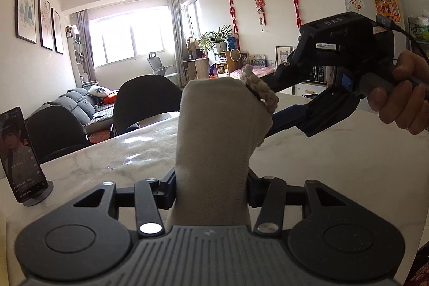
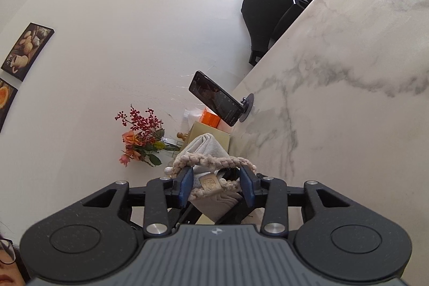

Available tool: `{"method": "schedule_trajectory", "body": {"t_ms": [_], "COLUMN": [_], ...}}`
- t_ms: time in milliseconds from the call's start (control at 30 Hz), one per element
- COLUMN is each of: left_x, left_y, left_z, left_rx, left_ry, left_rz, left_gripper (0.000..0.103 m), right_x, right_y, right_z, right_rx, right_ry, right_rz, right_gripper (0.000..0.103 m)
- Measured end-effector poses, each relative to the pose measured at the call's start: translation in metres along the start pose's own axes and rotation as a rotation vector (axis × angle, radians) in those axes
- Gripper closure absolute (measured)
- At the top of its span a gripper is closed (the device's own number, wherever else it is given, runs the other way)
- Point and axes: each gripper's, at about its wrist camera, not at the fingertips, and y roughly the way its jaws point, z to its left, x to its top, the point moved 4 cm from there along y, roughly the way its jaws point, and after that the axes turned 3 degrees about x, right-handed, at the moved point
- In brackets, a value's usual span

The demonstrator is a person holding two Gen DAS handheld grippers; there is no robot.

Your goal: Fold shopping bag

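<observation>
A beige fabric shopping bag [image 1: 214, 130], folded into a thick upright bundle, stands between the fingers of my left gripper [image 1: 211, 189], which is shut on its lower part. Its braided rope handle [image 1: 261, 91] sits at the bundle's top right. My right gripper [image 1: 264, 106] comes in from the right, held by a person's hand [image 1: 402, 98], with its fingers on either side of that handle. In the right wrist view the right gripper [image 2: 217, 178] stands open. The braided handle [image 2: 209, 161] and a small tan tag [image 2: 210, 184] lie loosely between its blue pads [image 2: 187, 182].
A marble table [image 1: 107, 160] lies under the bag. A phone on a round stand [image 1: 22, 154] is at its left edge, also seen from the right wrist [image 2: 214, 101]. Dark chairs [image 1: 144, 103] line the far side. Flowers [image 2: 139, 136] and a yellow box [image 2: 222, 137] sit beyond the bag.
</observation>
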Motion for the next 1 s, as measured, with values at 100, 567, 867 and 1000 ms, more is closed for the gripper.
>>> {"method": "schedule_trajectory", "body": {"t_ms": [100,567,867,1000], "left_x": [0.0,0.004,0.001,0.0], "left_y": [0.001,0.011,0.006,0.003], "left_z": [-0.004,0.019,0.031,0.03], "left_rx": [-0.017,0.035,0.038,0.038], "left_ry": [-0.001,-0.162,-0.224,-0.231], "left_rz": [-0.017,0.066,0.117,0.114], "left_gripper": [0.056,0.057,0.057,0.057], "right_x": [-0.005,-0.004,-0.01,-0.027], "right_y": [0.006,-0.006,0.033,0.054], "right_z": [0.001,0.036,0.028,0.028], "right_rx": [0.008,-0.138,-0.662,-0.822], "right_ry": [-0.027,-0.273,-0.587,-0.836], "right_rz": [-0.024,-0.105,0.207,0.369], "right_gripper": [0.038,0.042,0.053,0.054]}}
